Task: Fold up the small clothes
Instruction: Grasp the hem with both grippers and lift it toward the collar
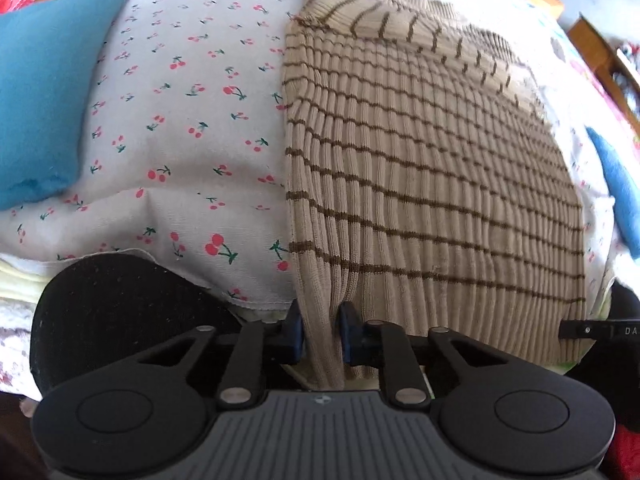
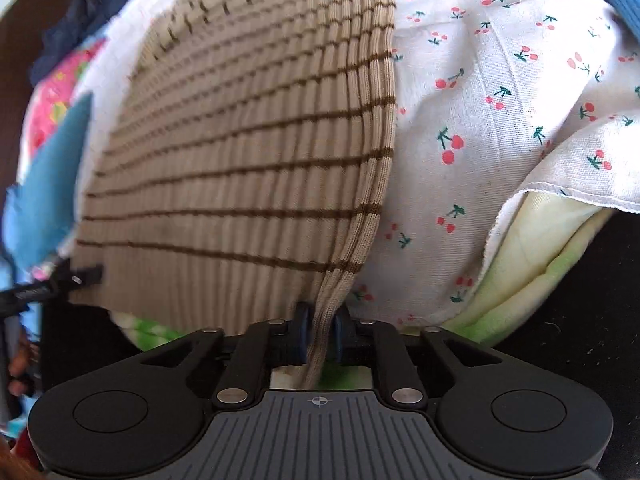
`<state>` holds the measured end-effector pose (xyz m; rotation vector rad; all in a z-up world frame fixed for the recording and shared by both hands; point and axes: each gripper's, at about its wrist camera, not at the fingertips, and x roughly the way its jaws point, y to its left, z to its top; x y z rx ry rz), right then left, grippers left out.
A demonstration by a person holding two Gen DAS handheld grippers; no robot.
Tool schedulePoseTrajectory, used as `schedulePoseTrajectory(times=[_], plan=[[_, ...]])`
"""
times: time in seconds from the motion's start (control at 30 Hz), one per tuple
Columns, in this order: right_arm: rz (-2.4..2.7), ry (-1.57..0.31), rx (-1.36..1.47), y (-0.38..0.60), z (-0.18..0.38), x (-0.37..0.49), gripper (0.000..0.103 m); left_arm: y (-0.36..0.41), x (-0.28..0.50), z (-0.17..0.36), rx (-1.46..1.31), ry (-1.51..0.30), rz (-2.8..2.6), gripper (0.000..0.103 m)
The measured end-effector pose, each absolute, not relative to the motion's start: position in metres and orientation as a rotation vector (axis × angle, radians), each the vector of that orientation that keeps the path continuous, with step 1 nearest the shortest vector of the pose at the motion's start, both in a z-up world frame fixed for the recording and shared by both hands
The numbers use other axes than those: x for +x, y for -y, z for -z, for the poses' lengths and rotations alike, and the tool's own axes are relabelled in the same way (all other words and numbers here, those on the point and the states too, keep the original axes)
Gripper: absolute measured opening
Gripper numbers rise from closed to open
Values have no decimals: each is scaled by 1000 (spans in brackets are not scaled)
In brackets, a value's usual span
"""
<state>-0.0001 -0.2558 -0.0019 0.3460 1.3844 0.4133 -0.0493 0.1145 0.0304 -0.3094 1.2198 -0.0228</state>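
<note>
A beige ribbed knit garment with thin brown stripes (image 1: 420,168) lies on a white cherry-print cloth (image 1: 180,120). A sleeve is folded across its far end. My left gripper (image 1: 320,334) is shut on the garment's near left hem corner. My right gripper (image 2: 319,334) is shut on the near right hem corner of the same garment (image 2: 248,140). The right gripper's finger (image 1: 592,330) shows at the right edge of the left wrist view, and the left gripper's finger (image 2: 48,284) shows at the left edge of the right wrist view.
A blue cushion (image 1: 48,92) lies left of the garment and another blue item (image 1: 620,188) at the right. The cherry cloth (image 2: 500,92) covers a yellow-green pad (image 2: 532,256) whose front edge shows. Shelves and clutter (image 1: 600,48) stand beyond.
</note>
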Motion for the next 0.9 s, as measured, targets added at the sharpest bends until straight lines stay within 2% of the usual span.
schedulePoseTrajectory(times=[0.07,0.4,0.7,0.9], plan=[[-444,-1328,450,266,-3,-4,7,-122,-54,-36,-386,-1182,13,15],[-544,-950,751,297,-55,-1,7,-123,-41,-90,-601,-937,140,12],[-490,-710,880,305,-97,78,7,-134,52,-108,-785,-721,254,12],[-375,-614,880,294,-101,156,7,-146,132,-106,-783,-621,214,12]])
